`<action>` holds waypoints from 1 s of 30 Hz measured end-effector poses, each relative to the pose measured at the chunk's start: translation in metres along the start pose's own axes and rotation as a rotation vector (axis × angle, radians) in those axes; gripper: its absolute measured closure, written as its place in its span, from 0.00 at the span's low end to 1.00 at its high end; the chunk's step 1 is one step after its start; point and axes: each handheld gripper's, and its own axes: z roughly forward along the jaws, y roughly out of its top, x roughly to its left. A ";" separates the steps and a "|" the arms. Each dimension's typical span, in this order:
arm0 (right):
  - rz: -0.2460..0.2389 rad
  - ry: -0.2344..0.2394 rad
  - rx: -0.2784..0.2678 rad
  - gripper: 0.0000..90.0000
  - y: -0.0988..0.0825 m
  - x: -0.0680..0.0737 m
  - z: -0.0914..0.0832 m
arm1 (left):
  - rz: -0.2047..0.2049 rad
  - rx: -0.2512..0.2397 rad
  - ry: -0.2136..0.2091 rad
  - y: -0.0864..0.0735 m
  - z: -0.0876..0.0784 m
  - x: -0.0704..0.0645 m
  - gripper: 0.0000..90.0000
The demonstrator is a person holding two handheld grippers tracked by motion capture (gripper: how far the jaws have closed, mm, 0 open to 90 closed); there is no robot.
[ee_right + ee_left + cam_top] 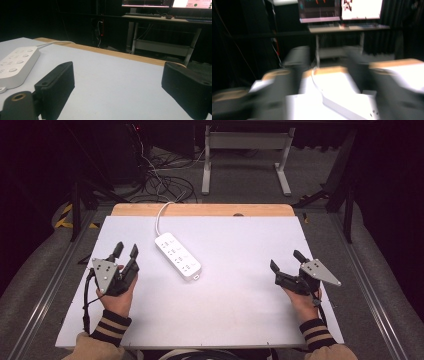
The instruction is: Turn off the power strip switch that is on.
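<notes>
A white power strip lies slanted on the white table top, left of centre, its white cable running off the far edge. My left gripper rests at the left side, a short way left of the strip, jaws apart with nothing between them. My right gripper sits at the right side, far from the strip, jaws wide and bare. The left gripper view is smeared; its gripper frames the strip. In the right gripper view the gripper stands open, the power strip at left.
A wooden strip borders the table's far edge. Beyond it stand a metal desk frame and tangled floor cables. Lit monitors sit on a desk behind. Dark floor surrounds the table.
</notes>
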 end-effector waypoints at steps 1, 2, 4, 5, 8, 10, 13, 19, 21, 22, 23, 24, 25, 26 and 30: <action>0.001 0.000 -0.001 0.13 0.000 0.000 0.000 | -0.007 -0.005 -0.017 0.000 0.000 0.000 0.27; 0.000 0.000 -0.001 0.13 0.000 0.000 0.000 | -0.011 -0.010 -0.015 0.001 0.000 0.000 0.20; 0.000 0.000 0.000 0.13 0.000 0.000 0.000 | -0.020 -0.024 -0.015 0.002 -0.001 0.000 0.13; 0.000 0.000 0.000 0.13 0.000 0.000 0.000 | -0.018 -0.024 -0.004 0.002 -0.001 0.000 0.10; 0.000 0.000 -0.001 0.13 0.000 0.000 0.000 | -0.019 -0.016 -0.001 0.002 -0.001 0.002 0.06; -0.001 0.001 0.000 0.13 0.000 0.000 0.000 | -0.023 -0.015 -0.003 0.002 -0.002 0.002 0.05; -0.002 0.001 0.001 0.13 0.000 0.000 0.000 | -0.019 -0.010 -0.001 0.001 -0.002 0.003 0.05; -0.002 0.002 -0.001 0.13 0.000 0.000 0.000 | -0.020 -0.010 0.000 0.000 -0.002 0.003 0.05; -0.001 0.002 0.000 0.13 0.000 0.000 0.000 | -0.016 -0.013 0.004 0.000 -0.002 0.004 0.05; -0.001 0.002 0.000 0.13 0.000 0.000 0.000 | -0.014 -0.015 0.005 -0.001 -0.003 0.004 0.05; -0.001 0.002 -0.001 0.13 0.000 0.000 0.000 | -0.014 -0.015 0.005 -0.001 -0.003 0.004 0.05; -0.001 0.000 0.001 0.13 0.000 0.000 0.000 | -0.016 -0.017 0.004 -0.001 -0.003 0.004 0.05; -0.002 0.000 0.001 0.13 0.000 0.000 0.000 | -0.014 -0.018 0.005 -0.001 -0.003 0.005 0.05; -0.001 0.000 0.002 0.13 0.000 0.000 0.001 | -0.013 -0.021 0.009 -0.002 -0.003 0.005 0.04; -0.003 0.001 0.000 0.13 0.000 0.001 0.001 | -0.010 -0.032 0.017 -0.002 -0.004 0.007 0.02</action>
